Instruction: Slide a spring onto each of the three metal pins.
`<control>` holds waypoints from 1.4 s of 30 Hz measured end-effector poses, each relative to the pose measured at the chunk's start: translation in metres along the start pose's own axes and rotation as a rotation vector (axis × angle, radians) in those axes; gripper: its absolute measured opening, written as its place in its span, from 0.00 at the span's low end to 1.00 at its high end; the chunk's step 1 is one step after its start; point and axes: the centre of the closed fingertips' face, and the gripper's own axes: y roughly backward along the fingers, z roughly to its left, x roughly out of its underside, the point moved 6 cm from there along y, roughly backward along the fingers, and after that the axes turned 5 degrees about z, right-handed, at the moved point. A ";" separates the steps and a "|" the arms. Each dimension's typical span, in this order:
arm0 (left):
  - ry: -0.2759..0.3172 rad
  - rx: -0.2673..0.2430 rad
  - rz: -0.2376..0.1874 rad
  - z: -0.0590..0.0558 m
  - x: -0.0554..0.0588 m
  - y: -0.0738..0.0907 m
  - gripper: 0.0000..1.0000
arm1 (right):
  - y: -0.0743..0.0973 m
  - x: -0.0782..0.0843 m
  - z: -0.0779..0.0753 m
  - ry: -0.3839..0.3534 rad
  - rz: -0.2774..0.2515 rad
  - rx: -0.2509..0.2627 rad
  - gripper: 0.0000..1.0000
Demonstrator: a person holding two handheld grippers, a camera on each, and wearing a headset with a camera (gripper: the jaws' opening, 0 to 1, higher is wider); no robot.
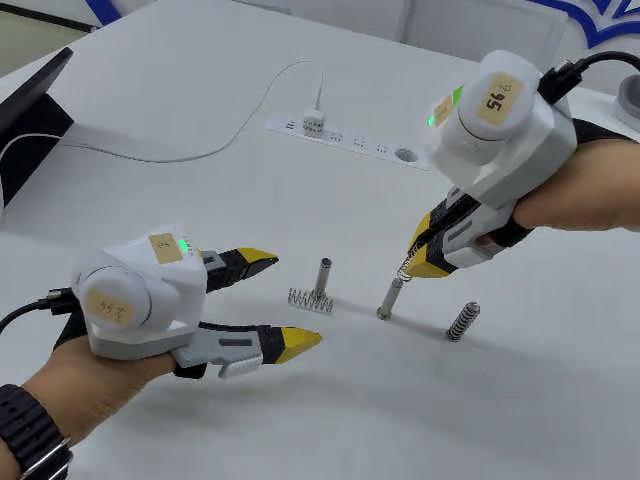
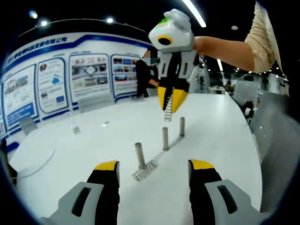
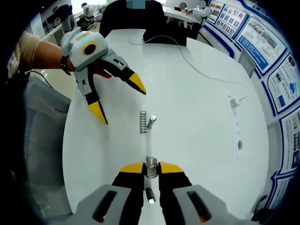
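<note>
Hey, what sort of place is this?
Probably a showroom or exhibition hall: blue-and-white poster panels line the curved wall, and the work sits on a large white round table with a white power strip.

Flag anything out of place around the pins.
A loose spring lies flat on the table, against the foot of the leftmost pin in the head view, not over it. The right gripper holds a second spring above the middle pin. Nothing else stands out.
</note>
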 end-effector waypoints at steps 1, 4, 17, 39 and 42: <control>0.001 0.001 0.001 0.000 0.000 0.000 0.60 | -0.001 0.000 0.000 0.000 0.004 -0.001 0.12; 0.002 0.002 0.005 -0.001 0.001 -0.001 0.62 | -0.005 0.001 -0.002 -0.009 0.008 -0.014 0.12; 0.002 0.004 0.004 -0.002 -0.001 -0.004 0.62 | -0.011 0.000 -0.001 -0.008 0.018 -0.028 0.12; 0.006 0.005 0.004 -0.001 0.001 -0.003 0.60 | -0.046 0.006 0.001 -0.033 0.060 -0.068 0.12; 0.006 0.005 0.005 -0.001 0.001 -0.002 0.60 | -0.050 0.007 0.003 -0.030 0.066 -0.064 0.12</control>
